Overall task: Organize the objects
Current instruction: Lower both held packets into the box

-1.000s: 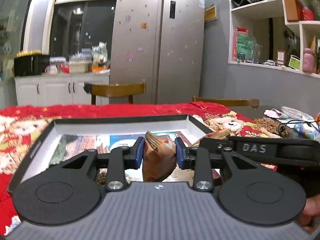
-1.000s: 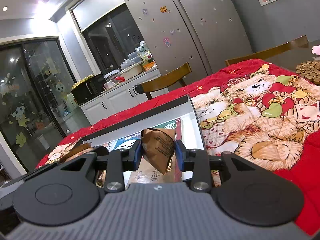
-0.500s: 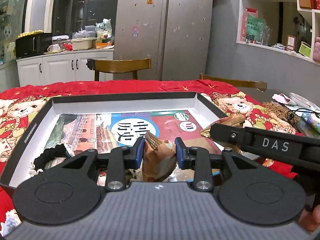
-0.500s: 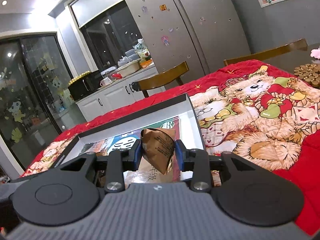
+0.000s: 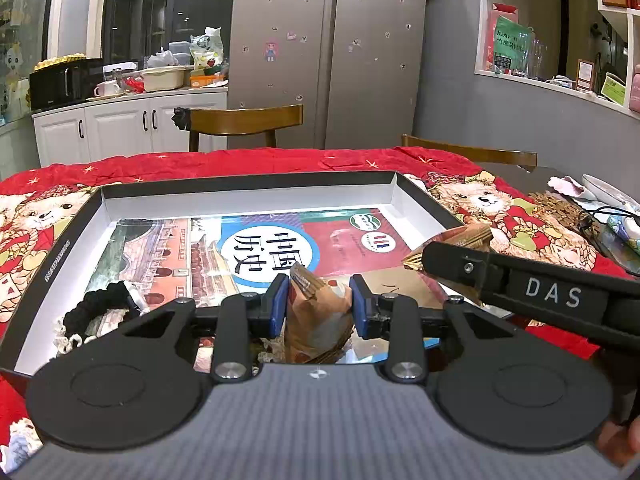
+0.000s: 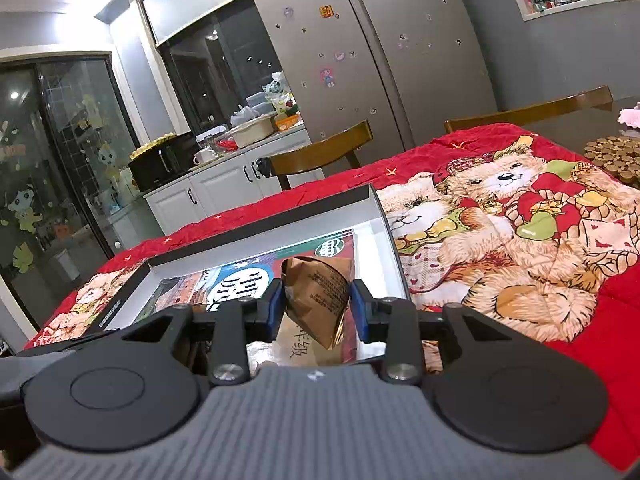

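A shallow black box with white inner walls point(image 5: 248, 200) lies on the red bear-print cloth and shows again in the right wrist view point(image 6: 376, 216). Books point(image 5: 344, 236) and a black braided cord point(image 5: 100, 304) lie inside it. My left gripper point(image 5: 318, 306) is shut on a brown snack packet point(image 5: 316, 320) above the box's near edge. My right gripper point(image 6: 316, 304) is shut on another brown packet point(image 6: 314, 300) over the box's right part; it also shows in the left wrist view point(image 5: 452, 240).
Wooden chairs point(image 5: 244, 120) stand behind the table. A round wooden trivet point(image 6: 616, 156) and small clutter point(image 5: 608, 208) lie at the right. A fridge point(image 5: 340, 52) and white cabinets point(image 5: 128, 128) are behind.
The left gripper has risen and tilted down with its packet, so more of the box floor shows. The right gripper has shifted slightly left over the box, still holding its packet.
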{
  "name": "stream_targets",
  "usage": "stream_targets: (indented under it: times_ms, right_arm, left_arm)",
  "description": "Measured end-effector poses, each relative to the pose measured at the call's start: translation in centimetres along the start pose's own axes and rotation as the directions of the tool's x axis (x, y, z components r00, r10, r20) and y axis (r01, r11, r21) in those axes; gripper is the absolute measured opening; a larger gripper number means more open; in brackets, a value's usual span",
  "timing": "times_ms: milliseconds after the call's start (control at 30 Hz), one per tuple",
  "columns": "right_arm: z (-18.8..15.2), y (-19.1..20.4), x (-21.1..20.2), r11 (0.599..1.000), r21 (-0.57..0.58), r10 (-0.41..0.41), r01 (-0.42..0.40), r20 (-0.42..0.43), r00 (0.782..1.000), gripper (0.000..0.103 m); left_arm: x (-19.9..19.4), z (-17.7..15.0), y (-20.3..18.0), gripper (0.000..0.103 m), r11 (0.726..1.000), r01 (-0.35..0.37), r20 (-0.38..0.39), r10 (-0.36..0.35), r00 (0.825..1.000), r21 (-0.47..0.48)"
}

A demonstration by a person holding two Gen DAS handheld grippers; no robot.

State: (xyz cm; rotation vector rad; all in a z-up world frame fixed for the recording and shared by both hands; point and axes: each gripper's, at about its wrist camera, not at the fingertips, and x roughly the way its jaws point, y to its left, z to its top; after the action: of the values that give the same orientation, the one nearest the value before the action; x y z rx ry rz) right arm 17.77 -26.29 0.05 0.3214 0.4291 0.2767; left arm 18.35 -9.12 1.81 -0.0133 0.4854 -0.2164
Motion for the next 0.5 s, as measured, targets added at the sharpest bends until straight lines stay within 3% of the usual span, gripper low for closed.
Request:
stream_targets:
  times_ms: [500]
  right_arm:
    - [0.05,-0.04,0.01,1.000,-0.002,-0.001,0.001,0.000,1.000,0.039]
  left_arm:
    - [-0.04,-0.07,0.21,0.038,1.000,0.004,0.003,-0.004,1.000,-0.008]
